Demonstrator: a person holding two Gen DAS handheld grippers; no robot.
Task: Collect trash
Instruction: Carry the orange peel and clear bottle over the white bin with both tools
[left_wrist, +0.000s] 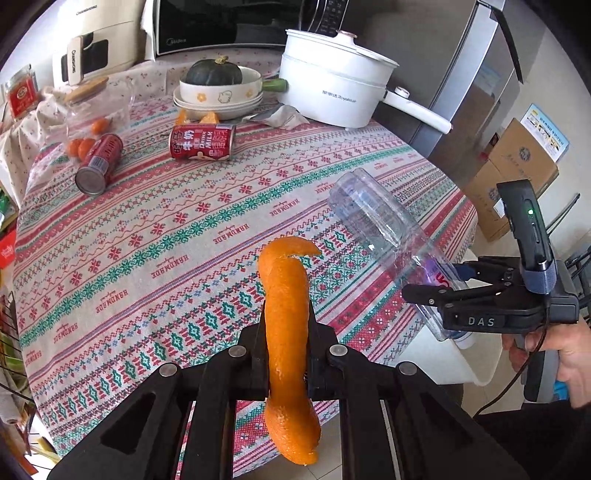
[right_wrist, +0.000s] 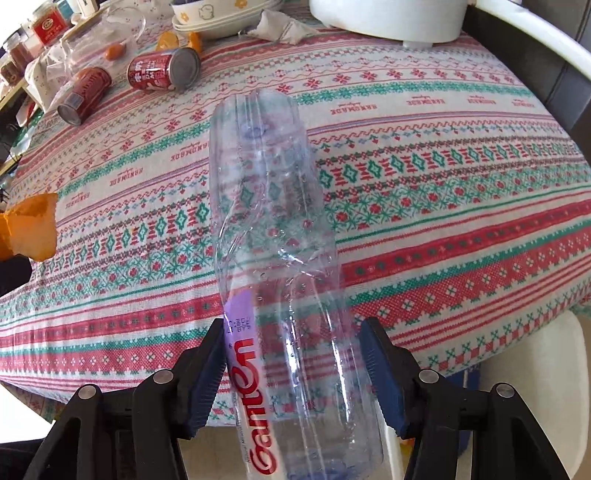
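both hands are loaded; the step in hand appears to be the carry, with two pieces of trash lifted clear of the desk (left_wrist: 155, 236) and no bin visible in either view.

left tongs (left_wrist: 286, 354): drawn narrow and clamped on a long curl of orange peel (left_wrist: 286, 314), which sticks out above and below the pads. it hangs over the near edge of the patterned cloth.

right tongs (right_wrist: 295, 365): clamped across the lower body of an empty clear plastic bottle (right_wrist: 269, 236), blue pads pressing either side near its label. the bottle's base points away over the desk; the neck end runs back toward the person's hand (left_wrist: 554, 354). seen from the left wrist view, the bottle is held off the desk's right edge, above a pale chair seat.

remaining trash on the desk, judged by appearance: two red cans (left_wrist: 202, 142) lying on their sides at the far left, more peel scraps (left_wrist: 208, 118) by the stacked bowls (left_wrist: 218, 99), and a crumpled wrapper (left_wrist: 284, 116) beside the white electric pot (left_wrist: 328, 88).

next move, in my judgement: bring both loads to a bin, which must first be located, then release each over it. the bottle is thin and slippery, so the grip should hold firm without crushing; the peel is limp and may swing.
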